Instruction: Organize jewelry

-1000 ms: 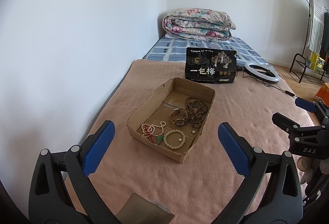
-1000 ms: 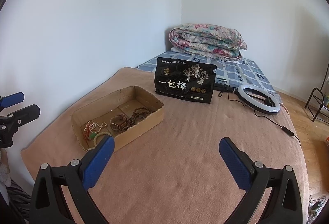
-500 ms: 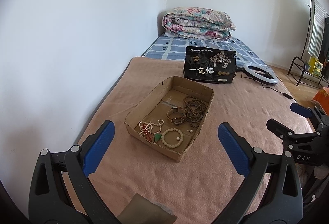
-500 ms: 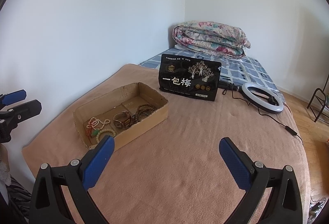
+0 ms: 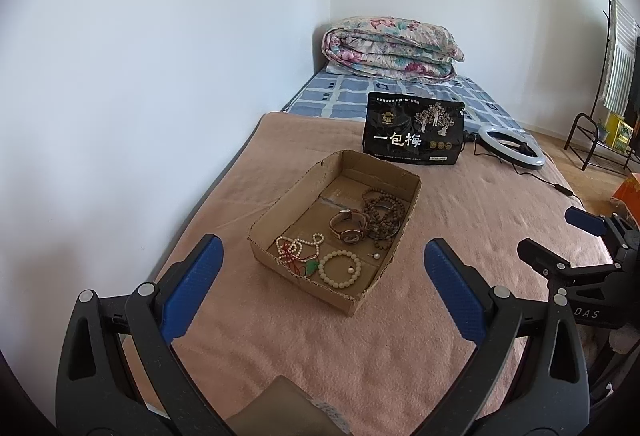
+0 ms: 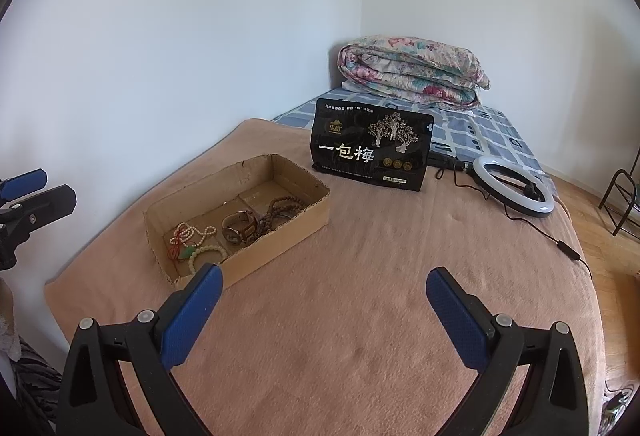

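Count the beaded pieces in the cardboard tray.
3. Cream round-bead bracelet at the near end of the brown cardboard tray; small white-bead strand beside it; dark brown wooden bead string further back. Coils could hide another.

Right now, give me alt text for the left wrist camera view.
An open left gripper hovers over a pink blanket, facing a shallow cardboard box holding bead bracelets and a watch. Behind stand a black snack bag and a ring light.

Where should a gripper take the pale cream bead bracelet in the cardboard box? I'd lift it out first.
Pinch the pale cream bead bracelet across one arc of its ring, coming from above: it lies flat in the cardboard box, whose walls block a sideways approach.
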A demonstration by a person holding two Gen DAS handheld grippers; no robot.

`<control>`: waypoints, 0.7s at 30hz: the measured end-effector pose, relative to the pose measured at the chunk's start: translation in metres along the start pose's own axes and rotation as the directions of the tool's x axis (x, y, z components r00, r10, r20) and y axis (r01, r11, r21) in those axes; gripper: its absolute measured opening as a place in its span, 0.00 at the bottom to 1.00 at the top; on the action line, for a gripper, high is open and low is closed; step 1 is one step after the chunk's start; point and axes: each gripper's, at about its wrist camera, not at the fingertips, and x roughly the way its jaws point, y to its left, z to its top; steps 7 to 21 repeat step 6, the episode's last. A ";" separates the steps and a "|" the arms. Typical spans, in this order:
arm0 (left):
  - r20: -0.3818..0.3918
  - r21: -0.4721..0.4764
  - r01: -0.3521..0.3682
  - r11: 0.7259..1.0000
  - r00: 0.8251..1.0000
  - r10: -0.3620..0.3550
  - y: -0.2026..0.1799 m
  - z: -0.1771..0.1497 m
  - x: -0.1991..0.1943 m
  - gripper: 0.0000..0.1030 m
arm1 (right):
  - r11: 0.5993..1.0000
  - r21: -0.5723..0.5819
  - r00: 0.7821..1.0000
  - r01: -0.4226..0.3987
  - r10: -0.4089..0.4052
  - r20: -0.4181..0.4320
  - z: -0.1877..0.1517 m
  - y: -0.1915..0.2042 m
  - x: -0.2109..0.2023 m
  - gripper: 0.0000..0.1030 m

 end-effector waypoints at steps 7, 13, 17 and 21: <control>0.000 -0.004 -0.001 1.000 1.000 0.001 0.000 0.000 0.000 0.99 | 1.000 -0.001 1.000 0.002 -0.002 0.001 0.000 0.000 0.000 1.00; 0.000 -0.004 -0.001 1.000 1.000 0.001 0.000 0.000 0.000 0.99 | 1.000 -0.001 1.000 0.002 -0.002 0.001 0.000 0.000 0.000 1.00; 0.000 -0.004 -0.001 1.000 1.000 0.001 0.000 0.000 0.000 0.99 | 1.000 -0.001 1.000 0.002 -0.002 0.001 0.000 0.000 0.000 1.00; 0.000 -0.004 -0.001 1.000 1.000 0.001 0.000 0.000 0.000 0.99 | 1.000 -0.001 1.000 0.002 -0.002 0.001 0.000 0.000 0.000 1.00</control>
